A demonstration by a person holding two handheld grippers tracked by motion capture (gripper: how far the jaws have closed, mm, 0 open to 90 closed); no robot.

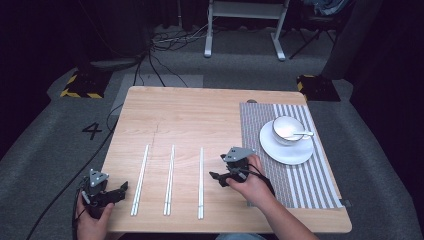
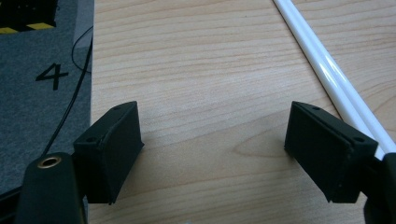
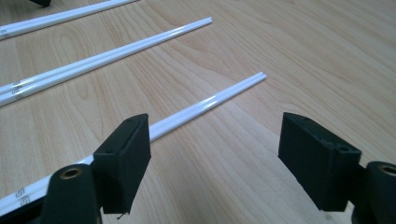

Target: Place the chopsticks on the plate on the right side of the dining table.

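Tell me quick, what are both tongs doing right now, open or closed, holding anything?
Left tongs: open, empty, over bare wood beside the leftmost chopstick pair.
Right tongs: open, empty, next to the rightmost chopstick pair.

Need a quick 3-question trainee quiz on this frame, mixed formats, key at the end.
1. True or false: the left hand-held gripper is shut on a pair of chopsticks.
2. How many pairs of white chopsticks lie on the bare wood of the table?
3. Where is the spoon? A) beside the saucer B) in the cup C) on the wood

Key:
1. False; its jaws stand open over bare wood, beside the left pair.
2. Three: left, middle pair and right pair, which is nearest the open right hand-held gripper.
3. B; the cup sits on the saucer on the striped placemat.
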